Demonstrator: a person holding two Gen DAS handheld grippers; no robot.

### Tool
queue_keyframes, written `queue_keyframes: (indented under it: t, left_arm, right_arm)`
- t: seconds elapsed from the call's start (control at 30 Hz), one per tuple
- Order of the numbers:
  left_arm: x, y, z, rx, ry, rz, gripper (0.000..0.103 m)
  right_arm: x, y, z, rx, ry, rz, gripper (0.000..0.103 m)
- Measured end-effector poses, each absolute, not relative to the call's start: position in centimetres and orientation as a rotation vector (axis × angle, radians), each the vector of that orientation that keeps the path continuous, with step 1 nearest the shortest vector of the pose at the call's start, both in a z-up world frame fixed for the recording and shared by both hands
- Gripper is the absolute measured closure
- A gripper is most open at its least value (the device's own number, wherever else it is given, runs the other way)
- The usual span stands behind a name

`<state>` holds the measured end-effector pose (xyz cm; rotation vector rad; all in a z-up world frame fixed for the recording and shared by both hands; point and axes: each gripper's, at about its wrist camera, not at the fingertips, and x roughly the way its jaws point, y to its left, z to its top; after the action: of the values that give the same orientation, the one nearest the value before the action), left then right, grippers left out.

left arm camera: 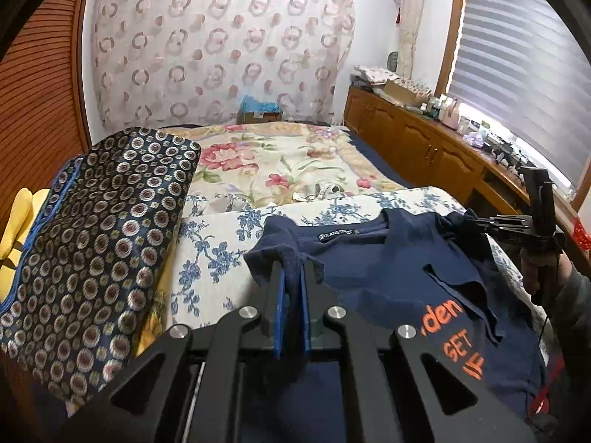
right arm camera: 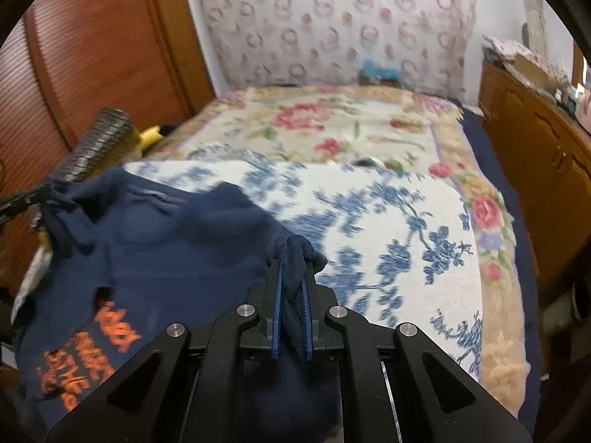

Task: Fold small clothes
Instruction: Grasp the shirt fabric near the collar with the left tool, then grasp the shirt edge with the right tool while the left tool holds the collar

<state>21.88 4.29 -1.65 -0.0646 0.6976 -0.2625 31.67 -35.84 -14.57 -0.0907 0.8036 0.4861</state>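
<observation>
A navy T-shirt (left arm camera: pixel 388 269) with orange lettering lies on a white quilt with blue flowers (left arm camera: pixel 214 247), collar label facing up. My left gripper (left arm camera: pixel 291 269) is shut on a bunch of the shirt's fabric near one shoulder. Across the shirt, my right gripper (left arm camera: pixel 463 223) shows at the right, pinching the other shoulder, with a hand on its handle. In the right wrist view the right gripper (right arm camera: pixel 293 262) is shut on a fold of the navy T-shirt (right arm camera: pixel 177 251), and the left gripper (right arm camera: pixel 40 199) grips the far corner at the left edge.
A folded dark cushion with ring patterns (left arm camera: pixel 107 229) lies to the left of the shirt. Behind is a floral bedspread (left arm camera: pixel 280 162). A wooden cabinet with clutter (left arm camera: pixel 424 136) runs along the right, under a window blind (left arm camera: pixel 517 70). A wooden slatted door (right arm camera: pixel 92 55) stands at the left.
</observation>
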Motion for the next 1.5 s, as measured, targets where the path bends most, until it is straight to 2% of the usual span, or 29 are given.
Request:
queue_keyframes:
  t: [0.6, 0.97, 1.23, 1.5]
  left_arm:
    - [7.6, 6.8, 0.5, -0.085, 0.572, -0.26, 0.099]
    - [-2.8, 8.9, -1.5, -0.116, 0.629, -0.225, 0.098]
    - [-6.0, 9.4, 1.0, -0.102, 0.603, -0.183, 0.098]
    - [-5.8, 8.6, 0.6, -0.052, 0.634, -0.178, 0.091]
  right_arm:
    - [16.9, -35.3, -8.8, -0.11, 0.616, 0.519, 0.098]
    - [6.7, -38.3, -10.0, -0.129, 0.676, 0.498, 0.098]
    - [3.2, -39.1, -8.9, -0.174, 0.689, 0.493, 0.098]
    - [1.7, -38.6, -10.0, -0.191, 0.742, 0.518, 0.097]
